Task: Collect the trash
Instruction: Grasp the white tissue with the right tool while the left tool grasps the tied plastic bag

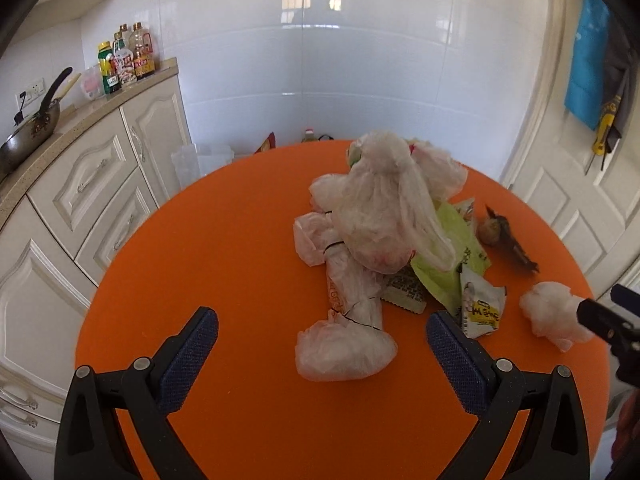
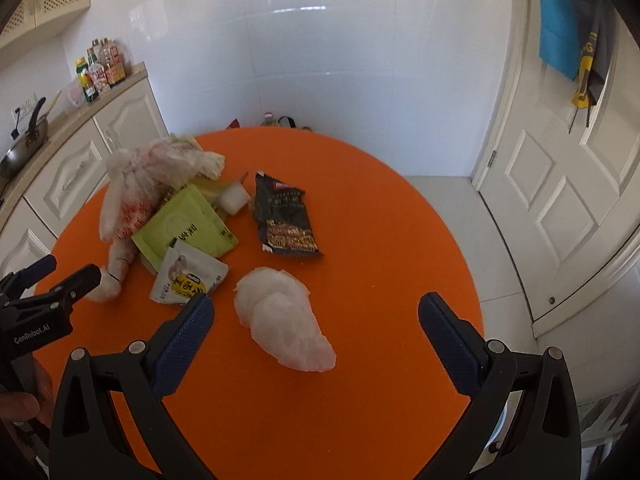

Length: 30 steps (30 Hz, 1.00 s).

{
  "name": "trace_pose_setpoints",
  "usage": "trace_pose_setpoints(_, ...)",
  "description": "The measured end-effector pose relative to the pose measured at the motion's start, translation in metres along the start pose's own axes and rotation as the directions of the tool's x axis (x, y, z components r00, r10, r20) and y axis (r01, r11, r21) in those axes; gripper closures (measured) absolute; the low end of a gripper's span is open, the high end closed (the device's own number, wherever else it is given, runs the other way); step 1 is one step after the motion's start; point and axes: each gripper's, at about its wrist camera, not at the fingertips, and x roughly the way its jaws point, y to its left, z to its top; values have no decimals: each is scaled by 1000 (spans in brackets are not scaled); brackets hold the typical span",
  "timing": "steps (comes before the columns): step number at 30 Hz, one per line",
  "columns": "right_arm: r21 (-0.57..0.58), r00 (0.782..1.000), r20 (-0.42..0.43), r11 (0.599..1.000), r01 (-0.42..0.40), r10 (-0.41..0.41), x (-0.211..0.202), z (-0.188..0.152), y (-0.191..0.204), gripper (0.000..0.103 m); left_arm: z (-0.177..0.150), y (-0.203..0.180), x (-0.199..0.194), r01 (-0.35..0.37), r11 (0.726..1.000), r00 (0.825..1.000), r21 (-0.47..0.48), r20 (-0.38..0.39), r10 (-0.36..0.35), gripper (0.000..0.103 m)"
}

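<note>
A heap of trash lies on the round orange table (image 1: 224, 240): crumpled translucent plastic bags (image 1: 380, 208), a green packet (image 1: 444, 256), a white and yellow snack packet (image 1: 480, 308), a dark wrapper (image 1: 512, 240) and a loose white plastic wad (image 1: 554, 312). My left gripper (image 1: 322, 344) is open just above the table, its fingers either side of the nearest bag end (image 1: 344, 348). My right gripper (image 2: 314, 320) is open too, with the white wad (image 2: 286, 324) lying between its fingers. The green packet (image 2: 188, 224), snack packet (image 2: 188, 276), black wrapper (image 2: 286, 216) and plastic bags (image 2: 136, 188) lie beyond it.
Cream cabinets (image 1: 80, 200) with a worktop, a pan (image 1: 28, 136) and sauce bottles (image 1: 128, 56) run along the left. A white door (image 2: 560, 184) with a hanging blue bag (image 2: 560, 24) stands to the right. A white tiled wall is behind the table. A hand (image 2: 20, 404) holds the left gripper.
</note>
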Motion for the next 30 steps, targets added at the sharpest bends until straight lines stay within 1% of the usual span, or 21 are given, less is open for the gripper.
trace_pose_setpoints(1, -6, 1000, -13, 1000, -7, 7, 6, -1, 1, 0, 0, 1, 7, 0, 1000, 1000, 1, -7, 1, 1)
trace_pose_setpoints(3, -18, 999, -32, 1000, -20, 19, 15, -2, 2, 2, 12, -6, 28, -5, 1000, 999, 5, -33, 5, 1)
trace_pose_setpoints(5, -31, 998, -51, 999, -29, 28, 23, -4, 3, 6, 16, -11, 41, -5, 1000, 999, 3, -49, 5, 1)
trace_pose_setpoints(6, -35, 998, -59, 999, -34, 31, 26, -4, 4, 8, 24, -15, 52, -3, 1000, 998, -2, -62, 2, 2)
trace_pose_setpoints(8, -39, 997, -72, 999, -34, 31, 31, -5, 5, 16, 23, -12, 62, 5, 1000, 997, -12, -75, -5, 3)
trace_pose_setpoints(9, -40, 997, -74, 998, -40, 37, 33, -6, 5, 18, 28, -13, 70, 6, 1000, 997, -18, -81, -8, 4)
trace_pose_setpoints(11, -47, 995, -78, 997, -58, 54, 37, -7, 6, 32, 31, -16, 82, 19, 999, 995, -28, -101, -22, 21)
trace_pose_setpoints(12, -52, 995, -83, 997, -64, 60, 38, -7, 8, 37, 34, -14, 87, 14, 1000, 995, -28, -102, -16, 24)
trace_pose_setpoints(13, -61, 994, -90, 996, -65, 59, 40, -8, 9, 47, 40, -16, 91, 15, 1000, 995, -23, -97, -17, 33)
trace_pose_setpoints(14, -71, 994, -94, 995, -67, 60, 41, -9, 11, 57, 44, -18, 95, 10, 1000, 995, -16, -97, -12, 35)
trace_pose_setpoints(15, -75, 993, -98, 995, -71, 64, 41, -10, 12, 57, 48, -19, 99, 18, 1000, 995, -12, -97, -19, 43)
trace_pose_setpoints(16, -77, 993, -95, 994, -72, 65, 41, -13, 13, 57, 55, -19, 104, 28, 1000, 995, -9, -95, -29, 57)
trace_pose_setpoints(17, -74, 993, -93, 994, -79, 72, 40, -14, 13, 58, 58, -21, 107, 36, 999, 995, -7, -96, -37, 58)
trace_pose_setpoints(19, -65, 992, -92, 993, -94, 88, 38, -17, 13, 59, 64, -19, 114, 60, 998, 993, -9, -99, -61, 67)
trace_pose_setpoints(21, -65, 992, -90, 993, -96, 90, 35, -20, 13, 59, 68, -17, 118, 84, 996, 991, -25, -104, -86, 74)
trace_pose_setpoints(22, -58, 991, -90, 993, -105, 100, 33, -21, 13, 59, 73, -16, 122, 87, 996, 990, -33, -107, -91, 74)
trace_pose_setpoints(25, -46, 990, -80, 992, -116, 112, 24, -26, 11, 59, 72, -11, 125, 85, 995, 990, -55, -108, -90, 74)
trace_pose_setpoints(27, -38, 990, -76, 992, -122, 119, 20, -27, 9, 59, 70, -14, 125, 71, 995, 992, -65, -101, -78, 74)
trace_pose_setpoints(30, -28, 990, -66, 992, -125, 123, 12, -31, 8, 59, 69, -12, 123, 36, 997, 997, -65, -73, -40, 74)
